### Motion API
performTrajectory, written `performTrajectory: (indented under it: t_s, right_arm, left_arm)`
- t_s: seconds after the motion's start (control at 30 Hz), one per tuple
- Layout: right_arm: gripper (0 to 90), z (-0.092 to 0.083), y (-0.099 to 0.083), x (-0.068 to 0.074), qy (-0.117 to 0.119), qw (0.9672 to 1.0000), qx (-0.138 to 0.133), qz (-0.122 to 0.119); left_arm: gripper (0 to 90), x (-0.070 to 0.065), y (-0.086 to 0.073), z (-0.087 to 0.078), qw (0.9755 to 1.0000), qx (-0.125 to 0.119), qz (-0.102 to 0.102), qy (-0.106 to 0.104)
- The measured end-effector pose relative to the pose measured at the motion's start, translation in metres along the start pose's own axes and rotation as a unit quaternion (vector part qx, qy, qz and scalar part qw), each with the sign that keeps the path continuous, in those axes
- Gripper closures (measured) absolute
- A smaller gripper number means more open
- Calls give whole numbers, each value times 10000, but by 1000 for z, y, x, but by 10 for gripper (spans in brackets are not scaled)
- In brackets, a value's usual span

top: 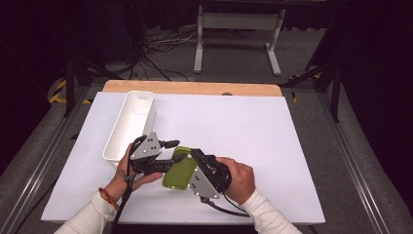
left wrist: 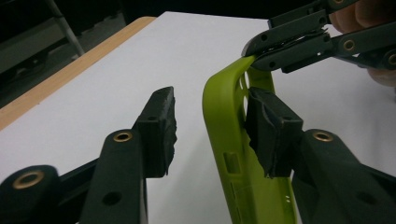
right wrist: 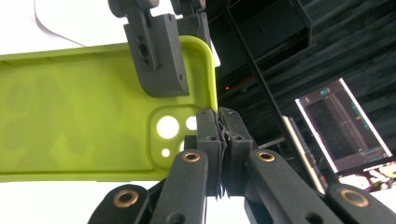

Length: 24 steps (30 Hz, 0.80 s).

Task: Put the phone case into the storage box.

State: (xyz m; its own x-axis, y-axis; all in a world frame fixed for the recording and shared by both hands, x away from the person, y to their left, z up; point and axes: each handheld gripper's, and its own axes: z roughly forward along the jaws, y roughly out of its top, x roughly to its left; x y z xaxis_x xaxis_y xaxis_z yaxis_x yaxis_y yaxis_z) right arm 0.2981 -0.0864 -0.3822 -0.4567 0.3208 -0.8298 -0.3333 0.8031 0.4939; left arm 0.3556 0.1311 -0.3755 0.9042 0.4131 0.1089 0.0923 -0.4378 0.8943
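A green phone case [left wrist: 224, 140] stands on edge between the left gripper's [left wrist: 212, 133] parted jaws, touching one pad, its long side running away toward the right gripper [right wrist: 222, 154], clamped on its far rim.

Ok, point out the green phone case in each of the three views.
High view: green phone case low centre, between both grippers.
Left gripper view: case edge-on, right of centre.
Right gripper view: case across the left half.
Shared landmark: its camera cutout, beside the right gripper.
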Motion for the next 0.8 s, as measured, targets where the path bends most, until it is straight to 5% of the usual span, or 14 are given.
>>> performTrajectory:
  t_s: [0.13,0.47,0.8]
  right_arm:
    - [884,0,4,3,-193,9994,-14,-294]
    - [878,-2,6,5,-289,9982,-51,-525]
    - [846,-3,6,3,-270,9990,-136,-320]
  left_arm:
    - [681,0,2,-4,10000,17,40,-87]
    - [762,1,3,-9,9999,-5,-29,-170]
    - [778,-3,3,-11,9999,-123,79,5]
